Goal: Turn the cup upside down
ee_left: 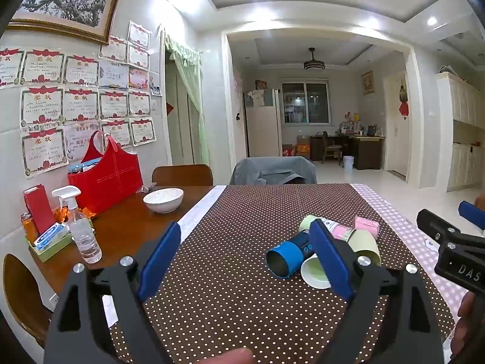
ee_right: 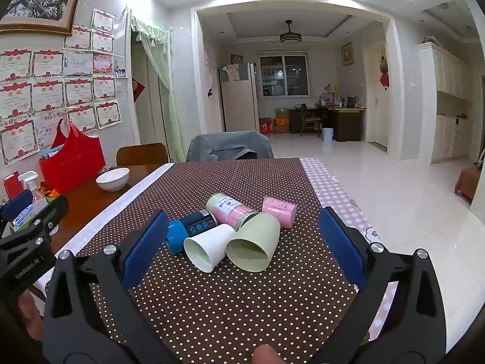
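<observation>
Surface (ee_right: 242,303): dotted cloth, cluster lying mid-way.
Right gripper (ee_right: 242,242): jaws spread, empty, facing the cups.
Left gripper (ee_left: 245,248): jaws spread, empty.
Green cup (ee_right: 254,245): on its side, mouth toward camera.
White cup (ee_right: 206,247): likewise, touching it.
Progress: nothing flipped yet; grasp and inversion remain.

table (ee_right: 91,194) | dotted cloth (ee_right: 242,288) | cups (ee_right: 254,242), canisters (ee_right: 224,209), bowl (ee_right: 112,178)

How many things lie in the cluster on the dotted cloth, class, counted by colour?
Green: 2, a cup and a green-capped jar
White: 1, a cup
Blue: 1, a can
Pink: 1, a tube
Total: 5, all on their sides
</observation>
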A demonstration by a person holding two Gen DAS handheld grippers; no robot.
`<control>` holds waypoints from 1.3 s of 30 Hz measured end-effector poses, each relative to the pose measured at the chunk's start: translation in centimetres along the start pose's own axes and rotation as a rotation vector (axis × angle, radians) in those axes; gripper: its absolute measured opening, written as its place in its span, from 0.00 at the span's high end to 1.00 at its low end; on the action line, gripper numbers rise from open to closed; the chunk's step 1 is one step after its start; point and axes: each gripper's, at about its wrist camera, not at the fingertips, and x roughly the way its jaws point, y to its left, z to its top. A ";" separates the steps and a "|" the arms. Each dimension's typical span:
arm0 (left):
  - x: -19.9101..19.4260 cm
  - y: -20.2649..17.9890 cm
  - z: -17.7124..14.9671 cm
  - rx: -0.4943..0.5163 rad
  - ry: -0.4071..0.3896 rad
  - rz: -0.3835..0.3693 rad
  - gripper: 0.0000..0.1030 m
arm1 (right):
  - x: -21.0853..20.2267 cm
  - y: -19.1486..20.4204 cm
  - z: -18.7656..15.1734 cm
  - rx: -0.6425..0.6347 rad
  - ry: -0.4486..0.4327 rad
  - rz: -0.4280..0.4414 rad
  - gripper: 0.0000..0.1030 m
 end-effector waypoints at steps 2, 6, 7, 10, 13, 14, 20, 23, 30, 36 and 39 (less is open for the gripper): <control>0.0 0.0 0.0 0.002 0.000 -0.001 0.17 | -0.1 0.0 0.0 -0.003 -0.006 -0.001 0.06; 0.1 0.1 0.0 -0.001 0.002 -0.001 0.17 | -0.1 -0.1 0.1 -0.006 -0.007 -0.009 0.06; 0.1 0.2 0.0 -0.002 0.002 -0.001 0.17 | 0.0 -0.2 0.1 -0.005 -0.008 -0.012 0.06; 0.0 -0.1 0.0 0.002 -0.002 0.000 0.17 | -0.8 -0.5 1.0 0.005 -0.011 -0.013 0.06; 0.0 -0.2 0.0 0.004 -0.003 -0.004 0.17 | -0.8 -0.5 1.2 0.008 -0.009 -0.016 0.06; 0.1 -0.3 -0.1 0.002 -0.003 -0.006 0.17 | -0.4 -0.5 0.7 0.008 -0.011 -0.015 0.06; 0.0 -0.7 0.0 0.002 -0.004 -0.008 0.17 | -0.2 -0.8 0.5 0.014 -0.012 -0.009 0.06; 0.1 -1.0 0.0 0.000 -0.005 -0.006 0.17 | -0.2 -0.7 0.4 0.011 -0.015 -0.007 0.06; -0.1 -0.4 -0.1 -0.003 -0.006 -0.010 0.17 | -0.3 -0.5 0.4 0.005 -0.017 -0.003 0.06; -0.2 -0.6 0.0 -0.003 -0.007 -0.012 0.17 | -0.5 -0.4 0.5 0.001 -0.020 0.000 0.06; -0.3 -0.7 0.0 -0.003 -0.006 -0.015 0.17 | -0.5 -0.4 0.4 0.003 -0.019 0.000 0.06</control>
